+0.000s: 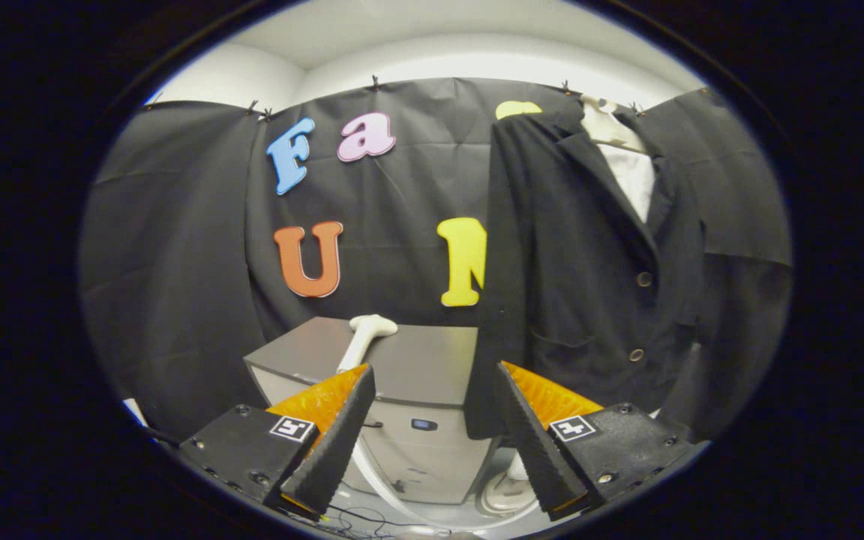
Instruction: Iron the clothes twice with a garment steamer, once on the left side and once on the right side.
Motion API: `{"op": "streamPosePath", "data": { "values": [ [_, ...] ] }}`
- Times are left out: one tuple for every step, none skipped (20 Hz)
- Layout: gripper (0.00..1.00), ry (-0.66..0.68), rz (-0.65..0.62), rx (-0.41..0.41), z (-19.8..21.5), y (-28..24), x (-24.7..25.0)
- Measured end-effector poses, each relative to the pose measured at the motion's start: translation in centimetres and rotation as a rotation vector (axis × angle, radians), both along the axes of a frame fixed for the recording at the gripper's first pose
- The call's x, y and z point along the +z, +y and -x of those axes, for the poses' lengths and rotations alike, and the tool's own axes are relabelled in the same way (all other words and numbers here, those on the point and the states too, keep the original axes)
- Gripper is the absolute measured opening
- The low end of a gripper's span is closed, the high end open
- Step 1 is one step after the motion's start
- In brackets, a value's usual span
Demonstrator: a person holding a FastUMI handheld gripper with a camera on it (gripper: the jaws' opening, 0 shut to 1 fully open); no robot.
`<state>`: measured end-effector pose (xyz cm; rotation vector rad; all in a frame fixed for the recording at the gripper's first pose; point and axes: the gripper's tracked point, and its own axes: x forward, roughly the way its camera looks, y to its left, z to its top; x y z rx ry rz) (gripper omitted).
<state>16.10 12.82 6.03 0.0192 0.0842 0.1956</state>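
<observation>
The gripper (432,390) is wide open, holding nothing. The white plastic steamer head (367,335) lies just ahead, leaning away.

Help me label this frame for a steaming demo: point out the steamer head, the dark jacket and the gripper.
steamer head (372,326): gripper view, on its rounded white top.
dark jacket (574,285): gripper view, on its front panel.
gripper (432,390): gripper view, midway between its open fingertips.
</observation>
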Motion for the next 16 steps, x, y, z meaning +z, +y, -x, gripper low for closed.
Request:
{"op": "streamPosePath", "data": {
  "values": [
    [0.99,0.016,0.004,0.016,-1.6,1.3,0.0],
    [0.99,0.033,0.007,0.034,-3.3,2.7,0.0],
    [0.99,0.050,0.009,0.057,-5.0,4.4,0.0],
    [0.99,0.073,0.012,0.077,-6.7,6.0,-0.3],
    [0.99,0.094,0.017,0.096,-8.4,7.6,-0.7],
    [0.99,0.115,0.023,0.111,-9.8,8.9,-1.4],
    [0.99,0.132,0.029,0.123,-11.2,10.3,-1.8],
    [0.99,0.143,0.040,0.132,-12.8,11.6,-2.2],
    [0.99,0.166,0.057,0.138,-14.4,12.9,-2.8],
    [0.99,0.193,0.065,0.144,-15.8,14.1,-3.5],
    [0.99,0.225,0.065,0.145,-17.4,15.2,-4.3],
    [0.99,0.269,0.075,0.137,-19.0,16.1,-5.3],
    [0.99,0.296,0.087,0.136,-20.4,16.7,-5.9],
    [0.99,0.316,0.089,0.128,-21.4,17.2,-6.5],
    [0.98,0.345,0.091,0.123,-22.2,17.5,-7.0],
    [0.98,0.367,0.092,0.115,-22.9,17.6,-7.5]
  ]
}}
